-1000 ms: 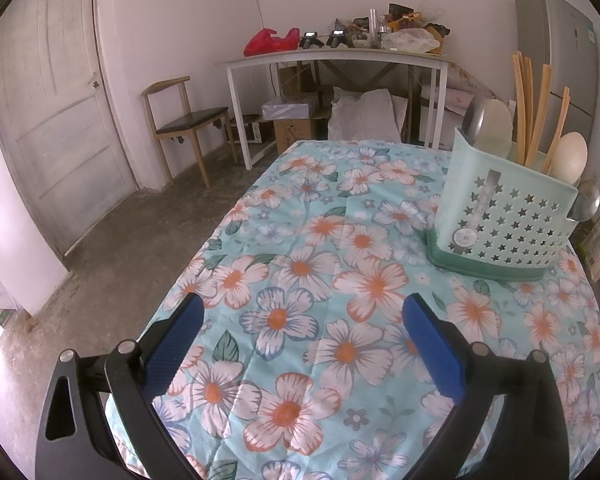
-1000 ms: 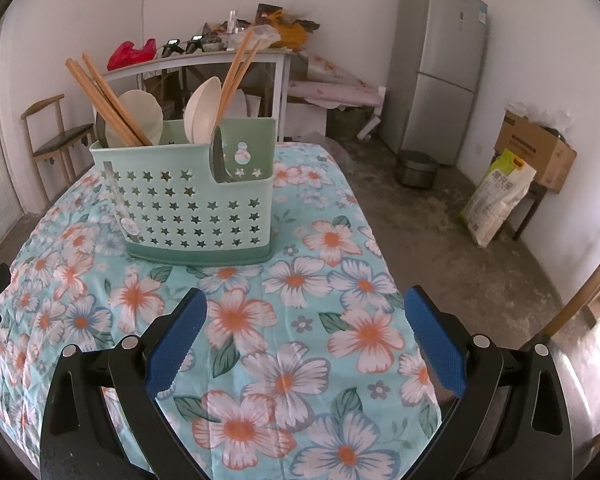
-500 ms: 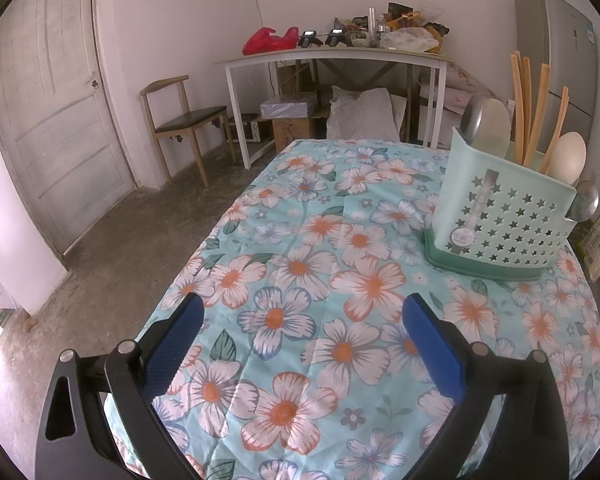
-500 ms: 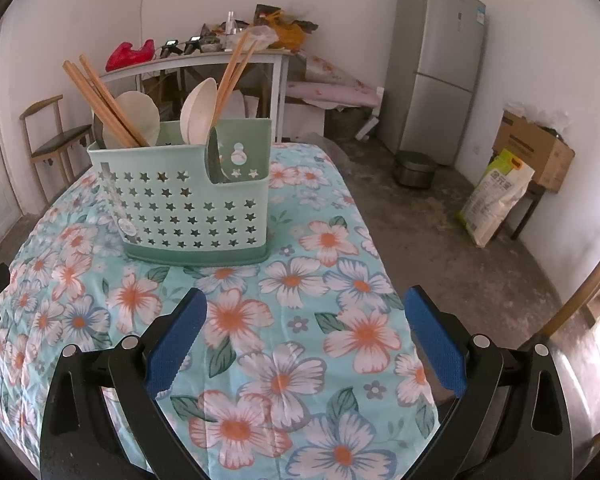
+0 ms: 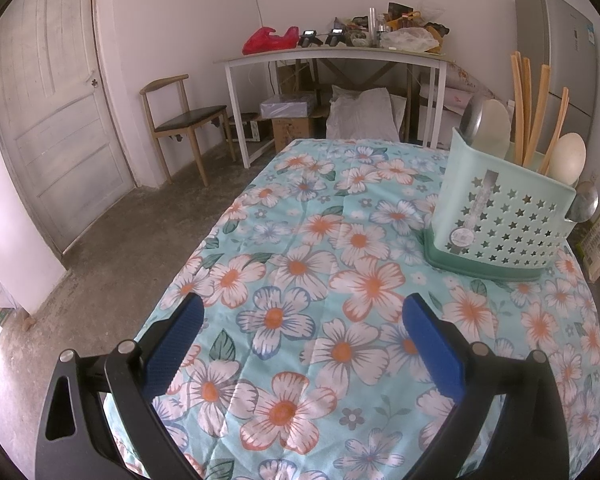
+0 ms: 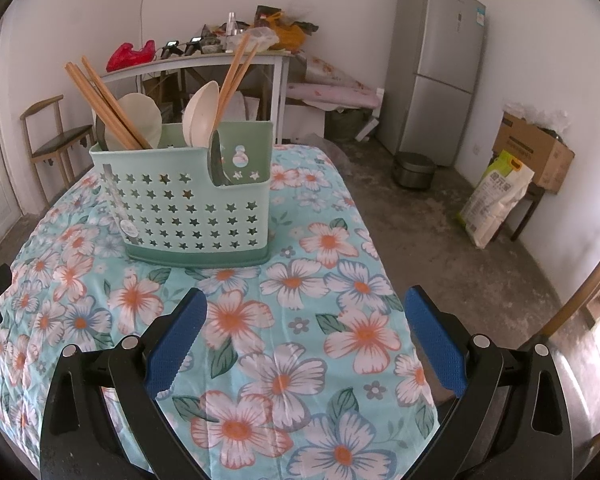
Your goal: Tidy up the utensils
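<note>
Your right gripper (image 6: 304,344), wide open and empty like the left gripper (image 5: 300,344), sits nearer the upright pale-green star-perforated plastic utensil caddy (image 6: 188,208), ahead-left of its jaws.

Soft, even daylight; sharp focus; strong fisheye bending at edges.

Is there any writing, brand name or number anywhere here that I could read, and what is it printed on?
None can be read as it stands.
Round sticker on the mint-green star-punched utensil caddy: print too small.
Green and white sack on the floor: large characters, too blurred.
Blue label on the silver fridge: too small.
Brown cardboard box: dark side marking, illegible.
</note>
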`<state>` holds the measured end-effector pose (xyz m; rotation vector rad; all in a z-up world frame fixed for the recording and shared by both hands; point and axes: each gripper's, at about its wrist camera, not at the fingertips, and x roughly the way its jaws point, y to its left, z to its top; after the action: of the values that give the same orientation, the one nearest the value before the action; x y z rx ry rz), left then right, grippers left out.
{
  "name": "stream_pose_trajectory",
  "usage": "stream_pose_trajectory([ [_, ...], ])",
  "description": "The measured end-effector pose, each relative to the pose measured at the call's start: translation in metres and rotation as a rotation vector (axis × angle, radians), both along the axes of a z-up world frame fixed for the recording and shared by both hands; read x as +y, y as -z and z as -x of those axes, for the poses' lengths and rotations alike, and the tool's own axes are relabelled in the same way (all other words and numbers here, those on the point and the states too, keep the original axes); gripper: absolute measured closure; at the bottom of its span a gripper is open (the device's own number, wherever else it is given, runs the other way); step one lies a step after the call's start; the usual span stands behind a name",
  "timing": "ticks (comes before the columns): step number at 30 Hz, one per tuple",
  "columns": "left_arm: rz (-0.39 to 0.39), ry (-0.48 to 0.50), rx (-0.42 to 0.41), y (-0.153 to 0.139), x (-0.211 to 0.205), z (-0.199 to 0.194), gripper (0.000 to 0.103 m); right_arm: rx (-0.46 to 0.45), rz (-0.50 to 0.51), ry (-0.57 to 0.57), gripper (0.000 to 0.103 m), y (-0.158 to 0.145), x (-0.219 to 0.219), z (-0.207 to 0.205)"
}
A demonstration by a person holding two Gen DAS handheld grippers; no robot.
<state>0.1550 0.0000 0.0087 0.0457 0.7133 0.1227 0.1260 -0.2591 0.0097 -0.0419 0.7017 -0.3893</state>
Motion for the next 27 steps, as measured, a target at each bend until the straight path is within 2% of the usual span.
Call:
stream_pose_trajectory([
  [27,0.001,0.001,-0.001,-0.0005,0.0000,0.0002,0.006,-0.002,0.002,-0.001,0.008,-0.0026,-0.0011,0.0014],
])
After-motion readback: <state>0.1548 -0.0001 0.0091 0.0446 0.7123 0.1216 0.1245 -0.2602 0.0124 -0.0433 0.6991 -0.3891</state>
